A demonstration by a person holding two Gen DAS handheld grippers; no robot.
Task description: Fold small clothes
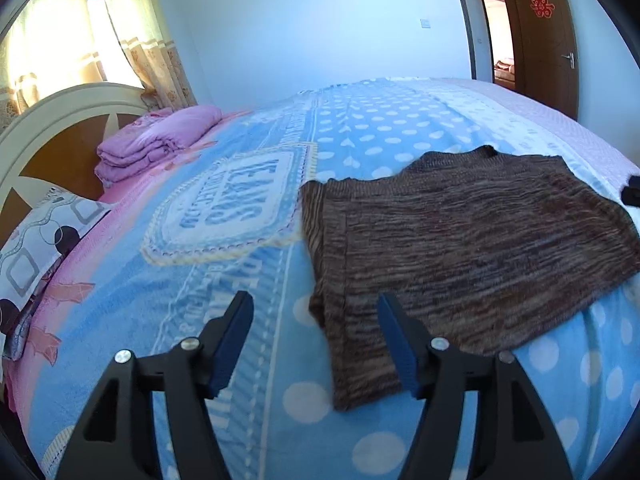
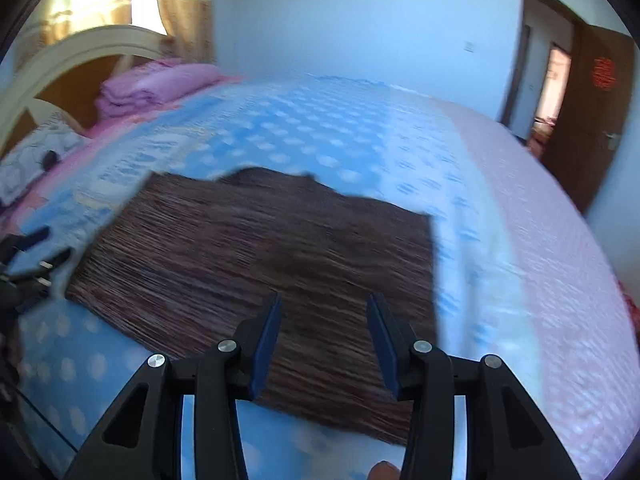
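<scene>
A brown striped knit garment (image 1: 472, 240) lies flat on the blue dotted blanket (image 1: 248, 280), folded into a rough rectangle. My left gripper (image 1: 316, 304) hovers open over the garment's near left corner, with nothing between its blue pads. In the right wrist view, which is blurred, the same garment (image 2: 256, 248) fills the middle. My right gripper (image 2: 324, 304) stands open above its near edge, holding nothing. The left gripper (image 2: 32, 264) shows at the left edge of that view, beside the garment's left side. A dark bit of the right gripper (image 1: 632, 194) peeks in at the right edge of the left wrist view.
A folded pink quilt (image 1: 156, 140) and a patterned pillow (image 1: 36, 248) lie by the headboard (image 1: 60, 120) at the far left. Curtains (image 1: 152, 32) hang behind it. A brown door (image 1: 548, 40) stands open at the far right. The pink sheet (image 2: 540, 240) covers the bed's right side.
</scene>
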